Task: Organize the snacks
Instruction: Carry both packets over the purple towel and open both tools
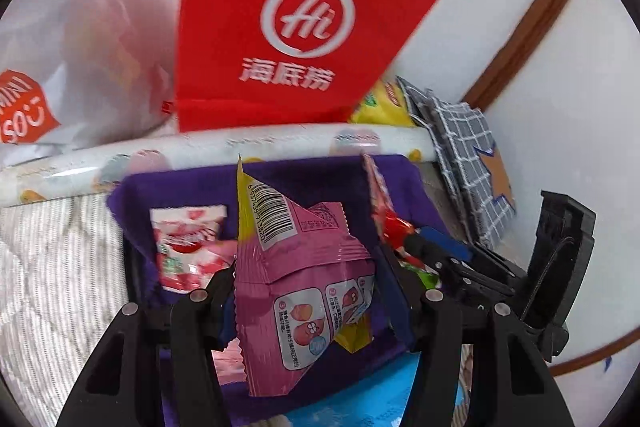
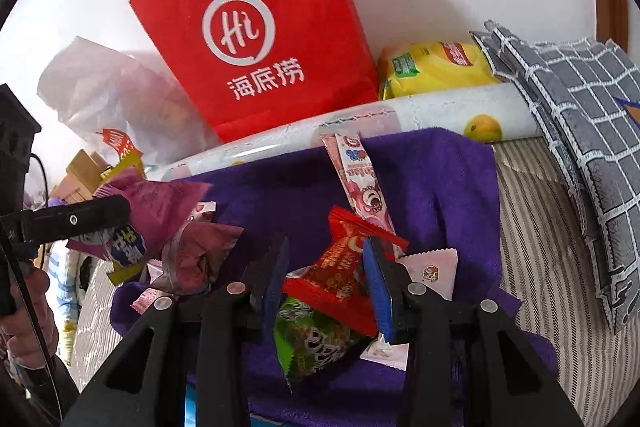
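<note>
Pink snack packet (image 1: pixel 304 279) hangs nearest the lens, lifted above the purple cloth (image 1: pixel 320 183) on the bed. Left gripper (image 1: pixel 316 291) has its jaws clamped on one edge of it. Right gripper (image 2: pixel 326 277) has its jaws together on a red snack packet (image 2: pixel 340 267), with a green packet (image 2: pixel 316 343) beneath. Loose wrappers lie about. Best carried steadily, each packet set with its like; thin foil may slip.
</note>
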The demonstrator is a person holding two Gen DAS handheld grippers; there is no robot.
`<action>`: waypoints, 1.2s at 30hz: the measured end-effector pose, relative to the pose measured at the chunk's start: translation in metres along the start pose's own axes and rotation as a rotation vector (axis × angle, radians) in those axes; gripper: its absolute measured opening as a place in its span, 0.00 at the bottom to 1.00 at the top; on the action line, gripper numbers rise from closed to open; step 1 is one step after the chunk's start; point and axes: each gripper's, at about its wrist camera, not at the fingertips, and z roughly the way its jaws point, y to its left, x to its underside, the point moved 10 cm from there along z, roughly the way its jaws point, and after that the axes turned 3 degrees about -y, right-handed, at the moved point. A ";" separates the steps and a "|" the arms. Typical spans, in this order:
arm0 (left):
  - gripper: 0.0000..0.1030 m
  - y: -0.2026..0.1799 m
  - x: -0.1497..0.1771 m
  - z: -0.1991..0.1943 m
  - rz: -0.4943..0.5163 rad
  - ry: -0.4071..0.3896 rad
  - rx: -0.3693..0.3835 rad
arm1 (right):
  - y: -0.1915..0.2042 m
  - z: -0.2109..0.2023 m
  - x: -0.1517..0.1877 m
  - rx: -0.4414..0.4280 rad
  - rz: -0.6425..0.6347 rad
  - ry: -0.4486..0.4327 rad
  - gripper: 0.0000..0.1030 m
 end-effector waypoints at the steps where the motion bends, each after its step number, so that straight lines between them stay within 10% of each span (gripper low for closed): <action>1: 0.55 -0.002 0.002 0.002 0.006 0.007 -0.001 | 0.001 -0.003 0.000 -0.001 -0.007 -0.009 0.40; 10: 0.56 -0.010 0.014 0.021 0.001 0.069 0.027 | -0.007 -0.019 -0.008 0.020 0.024 -0.047 0.55; 36: 0.71 -0.018 0.004 0.004 0.035 0.001 0.036 | 0.000 -0.035 -0.014 0.034 -0.024 -0.128 0.56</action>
